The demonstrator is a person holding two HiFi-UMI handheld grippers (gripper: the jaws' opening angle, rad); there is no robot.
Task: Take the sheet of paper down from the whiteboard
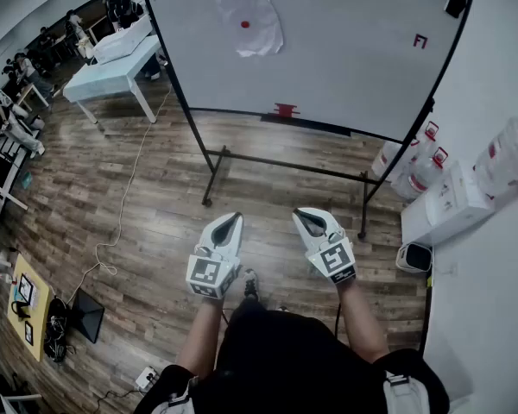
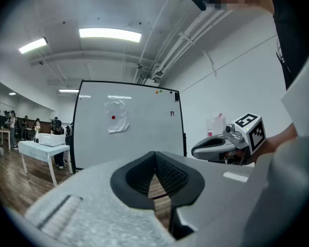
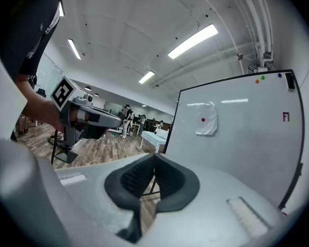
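Observation:
A crumpled white sheet of paper [image 1: 250,21] hangs on the whiteboard [image 1: 345,59], pinned by a red round magnet [image 1: 245,24]. The same paper [image 2: 116,117] appears in the left gripper view, and the paper [image 3: 206,119] in the right gripper view. Both grippers are held low in front of the person, well short of the board. My left gripper [image 1: 228,222] is shut with nothing in it. My right gripper [image 1: 307,217] is also shut and empty. Each sees the other: right gripper [image 2: 227,144], left gripper [image 3: 87,116].
The whiteboard stands on a black wheeled frame [image 1: 216,175] over wood flooring. A white table [image 1: 112,67] is at its left, with people beyond. White boxes and bags [image 1: 453,192] sit by the right wall. A cable [image 1: 125,197] runs along the floor.

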